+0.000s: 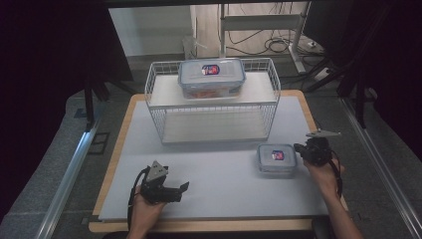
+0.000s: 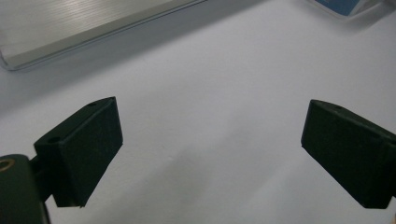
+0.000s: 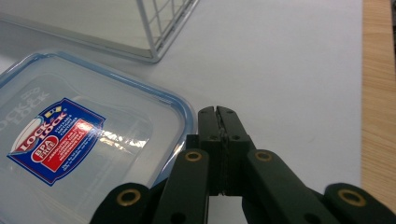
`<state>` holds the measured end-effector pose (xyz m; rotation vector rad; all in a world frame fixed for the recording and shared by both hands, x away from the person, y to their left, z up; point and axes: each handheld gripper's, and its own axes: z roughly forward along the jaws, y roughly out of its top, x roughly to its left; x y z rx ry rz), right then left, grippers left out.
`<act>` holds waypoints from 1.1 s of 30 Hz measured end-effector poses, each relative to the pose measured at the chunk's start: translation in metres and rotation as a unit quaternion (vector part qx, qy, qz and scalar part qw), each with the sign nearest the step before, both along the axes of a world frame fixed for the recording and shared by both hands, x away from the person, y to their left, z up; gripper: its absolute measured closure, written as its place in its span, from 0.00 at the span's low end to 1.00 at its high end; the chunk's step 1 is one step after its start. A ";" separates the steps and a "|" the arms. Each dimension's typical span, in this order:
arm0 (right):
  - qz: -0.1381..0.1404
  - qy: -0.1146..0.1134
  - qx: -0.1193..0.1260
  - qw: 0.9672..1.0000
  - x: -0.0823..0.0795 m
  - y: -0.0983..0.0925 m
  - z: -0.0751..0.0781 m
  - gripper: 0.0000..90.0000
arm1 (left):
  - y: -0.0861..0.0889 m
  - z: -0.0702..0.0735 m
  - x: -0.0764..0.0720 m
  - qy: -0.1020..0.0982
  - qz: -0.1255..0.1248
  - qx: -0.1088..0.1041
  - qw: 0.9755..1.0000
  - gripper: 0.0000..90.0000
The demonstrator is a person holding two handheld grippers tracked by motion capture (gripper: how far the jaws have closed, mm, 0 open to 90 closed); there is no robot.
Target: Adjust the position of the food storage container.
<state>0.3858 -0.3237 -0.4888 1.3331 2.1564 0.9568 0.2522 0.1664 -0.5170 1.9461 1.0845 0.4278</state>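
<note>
High view: the small container [image 1: 276, 158], a clear, squarish plastic box with a blue-rimmed lid, sits in front of the wire basket [image 1: 154, 84], just left of the right gripper [image 1: 298, 148], far nearer than the left gripper [image 1: 183, 188].

Left gripper view: jaws spread over the bare matte tabletop [image 2: 210, 93].

Right gripper view: jaws pressed together, empty, beside the container's glossy lid edge.

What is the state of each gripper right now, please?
Left gripper: open, nothing between its jaws.
Right gripper: closed, holding nothing, right beside the small container.
</note>
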 end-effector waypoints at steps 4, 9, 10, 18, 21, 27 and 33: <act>0.011 0.004 0.005 1.000 -0.002 0.009 -0.001 0.99 | -0.002 -0.001 0.000 0.001 -0.001 0.000 1.000 0.06; 0.028 0.010 0.007 1.000 -0.006 0.026 -0.001 0.99 | -0.003 -0.001 0.001 0.004 -0.003 0.001 1.000 0.06; 0.028 0.010 0.007 1.000 -0.006 0.026 -0.001 0.99 | -0.003 -0.001 0.001 0.004 -0.003 0.001 1.000 0.06; 0.058 0.015 0.002 0.998 -0.013 0.050 -0.003 0.99 | -0.004 -0.002 0.001 0.007 -0.004 0.001 1.000 0.06; 0.057 0.017 -0.005 0.998 -0.014 0.050 -0.003 0.98 | -0.005 -0.002 0.001 0.007 -0.004 0.001 1.000 0.06; 0.062 0.047 0.005 0.997 -0.038 0.039 -0.006 0.98 | -0.004 -0.002 0.000 0.008 -0.004 -0.002 1.000 0.06; 0.069 0.048 0.009 0.996 -0.045 0.042 -0.006 1.00 | -0.005 -0.002 0.000 0.008 -0.004 -0.005 1.000 0.06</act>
